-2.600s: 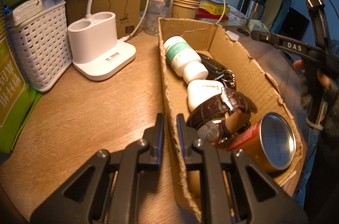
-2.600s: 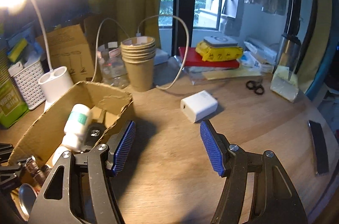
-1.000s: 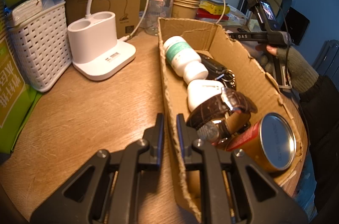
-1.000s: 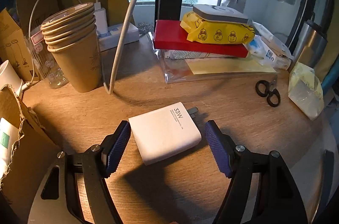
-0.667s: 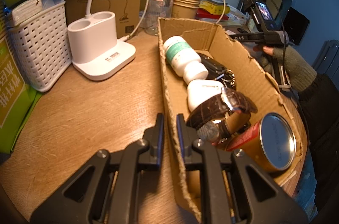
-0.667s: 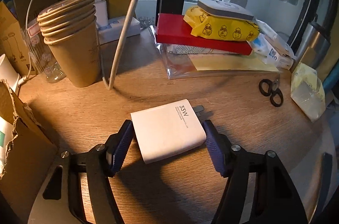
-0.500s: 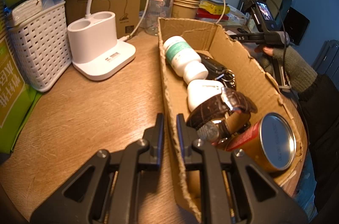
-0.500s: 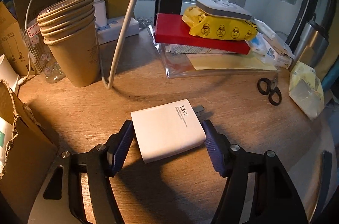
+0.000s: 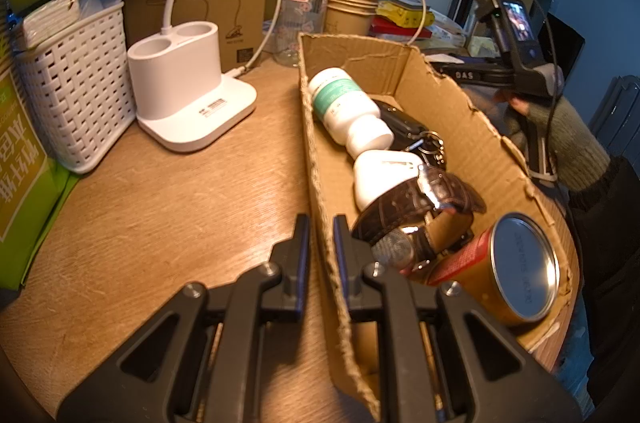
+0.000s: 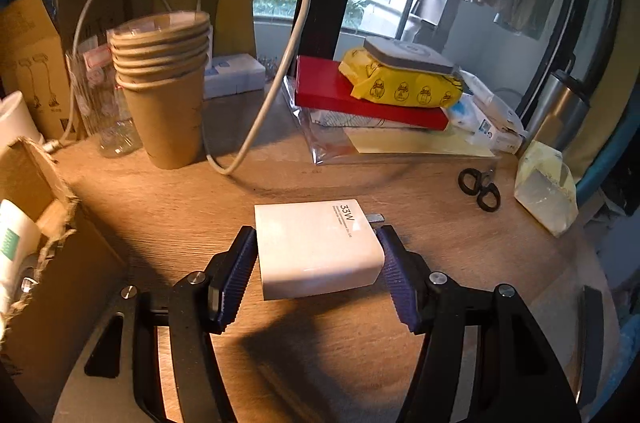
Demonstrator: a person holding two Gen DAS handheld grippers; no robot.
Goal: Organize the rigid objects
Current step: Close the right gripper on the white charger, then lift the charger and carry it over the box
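Observation:
A white 33W charger [image 10: 312, 243] sits between the blue pads of my right gripper [image 10: 318, 255]. The jaws are closing, both pads press its sides, and it casts a shadow on the wooden desk [image 10: 360, 191] as if just off the surface. My left gripper [image 9: 320, 247] is shut on the left wall of a torn cardboard box [image 9: 460, 103]. In the box lie a white pill bottle [image 9: 344, 103], a black key fob [image 9: 404, 127], a white case [image 9: 384, 171], a brown leather watch [image 9: 420, 211] and a red-gold tin [image 9: 516, 271]. The box corner [image 10: 40, 223] shows at left in the right wrist view.
Stacked paper cups [image 10: 164, 95], a looping white cable [image 10: 288, 71] and a red book with a yellow pack [image 10: 400, 83] stand behind the charger. Black scissors [image 10: 480, 189] lie at right. Left of the box are a white lamp base [image 9: 188, 91] and a white basket [image 9: 76, 91].
The right gripper's pads have closed in from either side onto the charger, and it now sits slightly nearer and higher in view. The left gripper and the box have not moved.

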